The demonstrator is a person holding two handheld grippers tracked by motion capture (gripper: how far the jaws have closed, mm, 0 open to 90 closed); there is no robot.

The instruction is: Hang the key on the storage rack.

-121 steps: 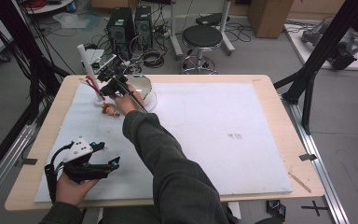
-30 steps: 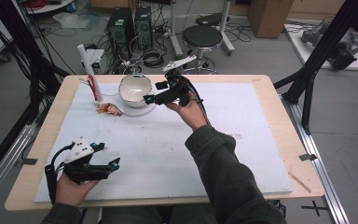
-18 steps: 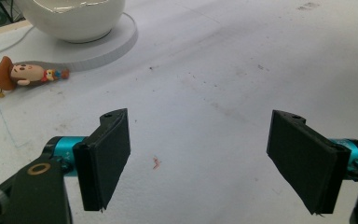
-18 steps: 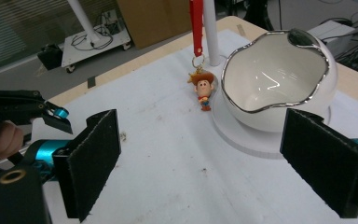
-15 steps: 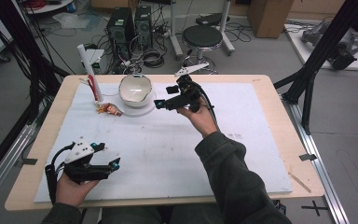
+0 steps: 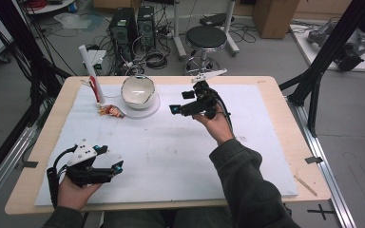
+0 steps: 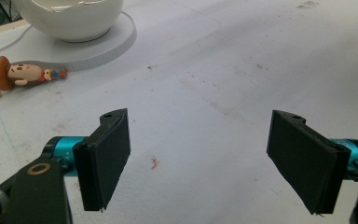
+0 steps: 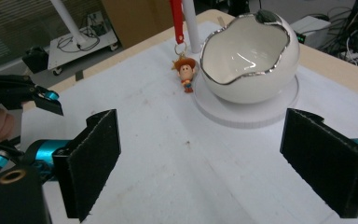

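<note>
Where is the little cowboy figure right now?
In the high view, the cowboy figure lies on the white mat at the table's far left, just left of the bowl on its round base and beside the white post.

No text, label, brand or number is legible on anything here.

A white bowl (image 8: 248, 60) with a silver-edged rim is noted on a white disc (image 8: 247, 109). A keychain figure (image 8: 185, 72) is marked by a brown hat, on a red strap (image 8: 176, 18). Black jaw pads with cyan fittings are recorded on both grippers.
</note>
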